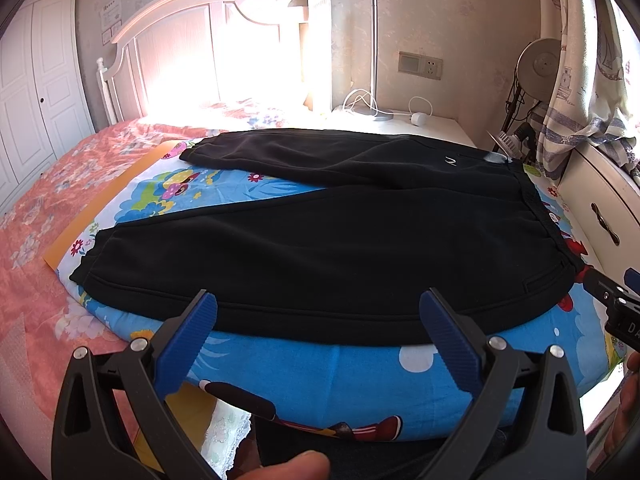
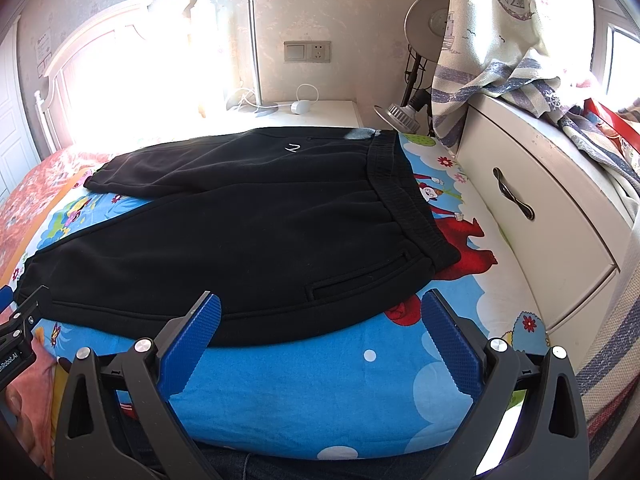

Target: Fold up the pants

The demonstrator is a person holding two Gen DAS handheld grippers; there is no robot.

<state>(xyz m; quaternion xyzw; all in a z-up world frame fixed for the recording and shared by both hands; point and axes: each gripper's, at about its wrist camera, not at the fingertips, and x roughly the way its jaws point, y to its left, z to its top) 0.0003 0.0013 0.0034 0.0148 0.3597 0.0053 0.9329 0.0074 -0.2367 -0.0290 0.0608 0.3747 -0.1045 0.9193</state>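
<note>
Black pants (image 1: 320,240) lie spread flat on a blue cartoon-print cloth (image 1: 320,372), legs pointing left, waistband (image 1: 536,208) at the right. They also show in the right wrist view (image 2: 240,236), with the waistband (image 2: 404,196) at the right. My left gripper (image 1: 318,300) is open and empty, just in front of the near leg's edge. My right gripper (image 2: 320,304) is open and empty, at the near hem close to the waistband corner and pocket (image 2: 356,276).
The cloth lies on a bed with a pink floral cover (image 1: 48,200). A white headboard (image 1: 180,52) stands behind. A nightstand (image 1: 400,120) holds a lamp base and cable. A white drawer unit (image 2: 532,208) and a curtain (image 2: 492,60) are at the right.
</note>
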